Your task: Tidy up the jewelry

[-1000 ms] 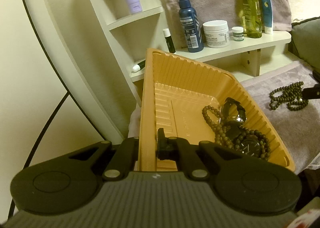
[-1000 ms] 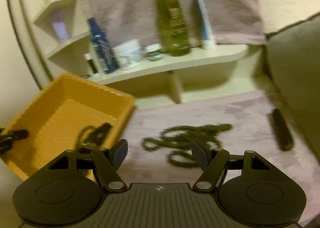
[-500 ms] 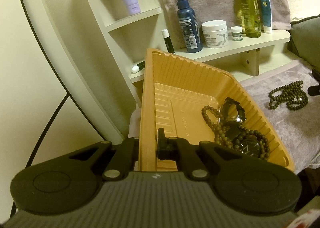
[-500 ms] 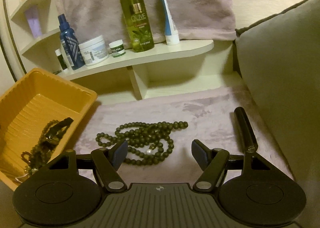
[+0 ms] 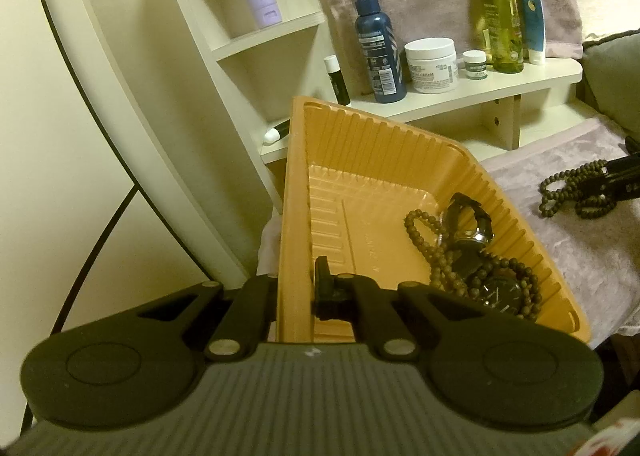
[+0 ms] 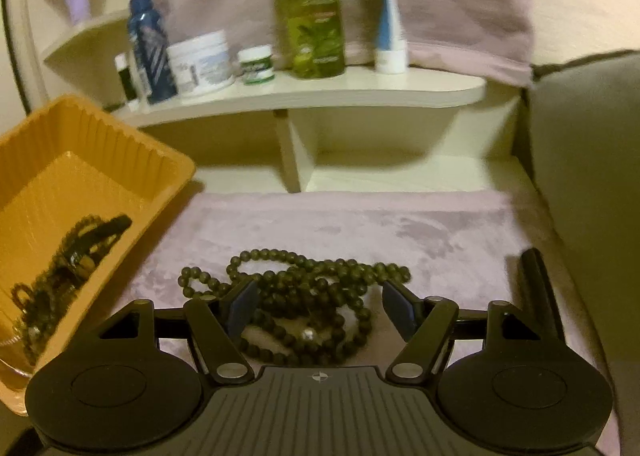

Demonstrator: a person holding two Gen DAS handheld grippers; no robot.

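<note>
My left gripper (image 5: pixel 294 292) is shut on the near left wall of an orange ribbed tray (image 5: pixel 294 191), which also shows in the right wrist view (image 6: pixel 48 159). In the tray lie brown bead strings (image 5: pixel 424 240) and black watches (image 5: pixel 468 223). A long dark green bead necklace (image 6: pixel 304 296) lies piled on the mauve cloth (image 6: pixel 400 228). My right gripper (image 6: pixel 320 308) is open, low over the pile, with a finger on each side of it. It also shows at the right edge of the left wrist view (image 5: pixel 612 179).
A cream shelf (image 6: pixel 320 91) behind holds a blue spray bottle (image 6: pixel 150 43), a white jar (image 6: pixel 202 61), a small jar (image 6: pixel 256 65), a green olive bottle (image 6: pixel 316 7) and a tube (image 6: pixel 390 3). A black rod (image 6: pixel 540 288) lies at right. A grey cushion (image 6: pixel 592 175) borders the right.
My right gripper has moved forward and down, so the green necklace now lies between its open fingers. My left gripper and the tray have stayed put.
</note>
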